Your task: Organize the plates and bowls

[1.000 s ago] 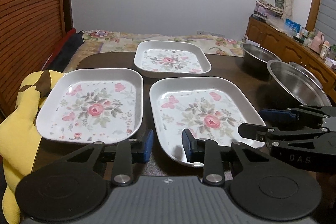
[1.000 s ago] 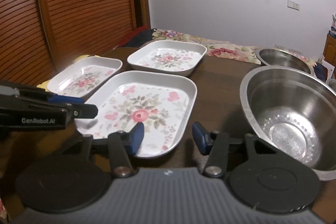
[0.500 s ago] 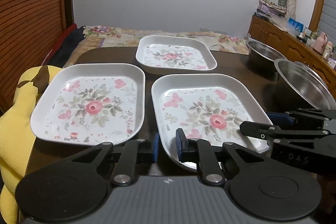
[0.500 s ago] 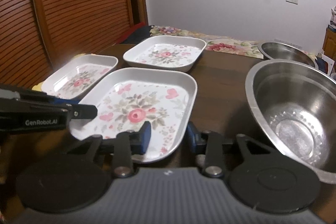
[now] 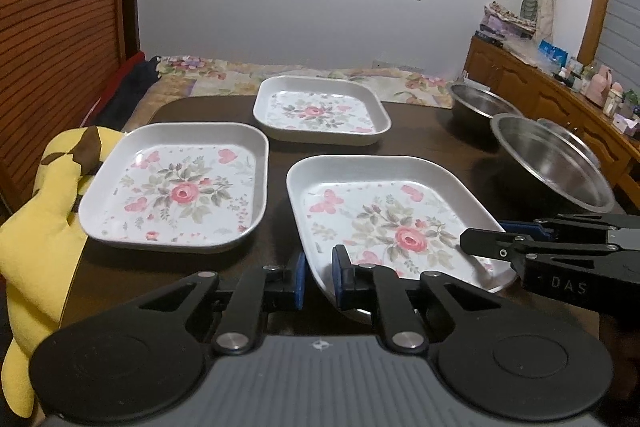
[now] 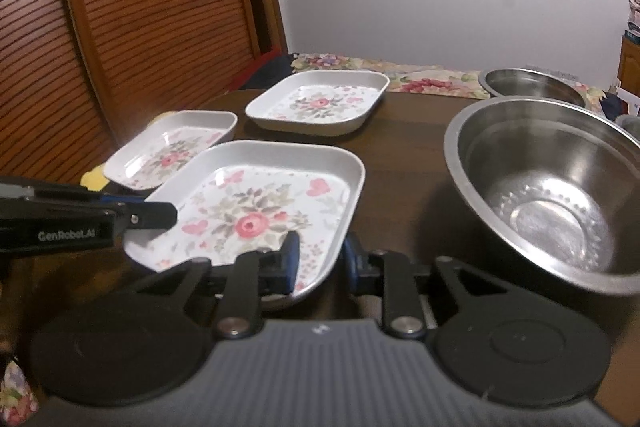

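Three white floral square plates lie on a dark table: a near one (image 5: pixel 396 223) (image 6: pixel 256 211), a left one (image 5: pixel 180 187) (image 6: pixel 172 151) and a far one (image 5: pixel 320 111) (image 6: pixel 320 103). My left gripper (image 5: pixel 319 281) is closed on the near plate's front left rim. My right gripper (image 6: pixel 318 261) is closed on the same plate's front right rim. The right gripper also shows at the right of the left wrist view (image 5: pixel 500 237). Steel bowls stand to the right: a large near one (image 6: pixel 552 195) (image 5: pixel 552 163) and a far one (image 6: pixel 536 87) (image 5: pixel 480 103).
A yellow plush toy (image 5: pixel 44 211) hangs at the table's left edge. A floral bed cover (image 5: pixel 312 79) lies behind the table. A wooden cabinet with small items (image 5: pixel 560 87) runs along the right wall. A slatted wooden door (image 6: pixel 140 19) is on the left.
Both grippers have moved forward onto the near plate's front rim and narrowed from open to closed on it. The plates and bowls stay in place.
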Demonstrator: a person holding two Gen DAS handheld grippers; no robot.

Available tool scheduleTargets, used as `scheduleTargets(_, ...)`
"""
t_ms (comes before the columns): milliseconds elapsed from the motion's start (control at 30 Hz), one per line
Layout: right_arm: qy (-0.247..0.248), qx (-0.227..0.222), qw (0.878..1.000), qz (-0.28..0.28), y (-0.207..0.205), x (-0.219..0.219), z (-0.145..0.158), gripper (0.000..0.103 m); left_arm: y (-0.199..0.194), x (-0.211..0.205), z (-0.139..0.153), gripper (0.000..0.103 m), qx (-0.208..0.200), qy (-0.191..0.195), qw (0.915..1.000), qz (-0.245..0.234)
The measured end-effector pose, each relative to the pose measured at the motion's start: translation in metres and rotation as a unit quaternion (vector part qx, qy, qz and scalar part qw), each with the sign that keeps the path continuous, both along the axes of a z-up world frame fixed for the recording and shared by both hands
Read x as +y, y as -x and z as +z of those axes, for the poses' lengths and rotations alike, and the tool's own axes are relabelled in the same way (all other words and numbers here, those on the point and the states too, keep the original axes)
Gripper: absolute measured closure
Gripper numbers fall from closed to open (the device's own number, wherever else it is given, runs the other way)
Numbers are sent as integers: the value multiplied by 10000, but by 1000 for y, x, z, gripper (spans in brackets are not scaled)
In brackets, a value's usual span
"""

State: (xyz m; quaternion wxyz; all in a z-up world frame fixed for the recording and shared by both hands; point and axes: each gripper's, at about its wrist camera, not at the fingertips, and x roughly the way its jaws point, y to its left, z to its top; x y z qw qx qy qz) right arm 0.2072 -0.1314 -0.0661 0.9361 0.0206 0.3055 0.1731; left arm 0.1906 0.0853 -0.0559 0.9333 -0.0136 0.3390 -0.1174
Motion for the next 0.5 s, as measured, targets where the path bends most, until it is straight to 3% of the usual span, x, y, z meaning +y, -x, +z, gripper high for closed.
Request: scheduleTargets(500, -54, -311, 9994, -112, 60, -6, 15, 78, 63, -9, 15, 88, -305, 16, 9994, -169)
